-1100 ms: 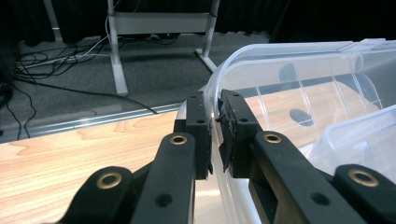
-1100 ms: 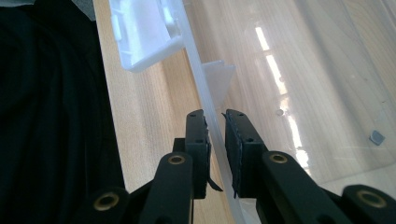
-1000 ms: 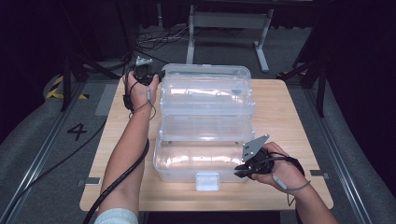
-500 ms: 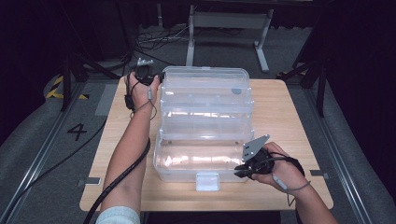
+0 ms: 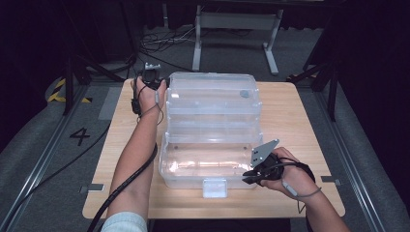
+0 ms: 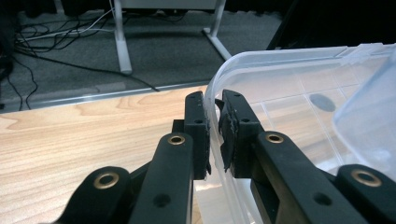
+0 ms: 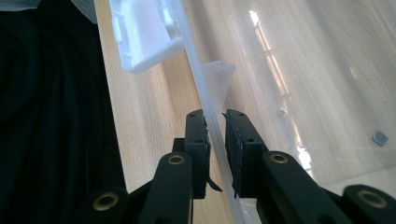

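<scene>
A large clear plastic box (image 5: 212, 121) lies open on the wooden table (image 5: 290, 116), one half far, one half near. At the far half's left corner, my left gripper (image 5: 162, 86) has its jaws set on either side of the thin rim (image 6: 243, 58). In the left gripper view the left gripper (image 6: 214, 107) has both pads closed against that rim. My right gripper (image 5: 247, 177) is at the right of the near half's front wall. In the right gripper view the right gripper (image 7: 215, 122) clamps the clear wall (image 7: 198, 74) between its pads.
A white latch (image 5: 215, 187) hangs at the middle of the near wall, close to the table's front edge. A small grey spot (image 5: 245, 93) shows in the far half. Cables (image 5: 159, 43) and a metal stand (image 5: 237, 21) are on the floor beyond the table.
</scene>
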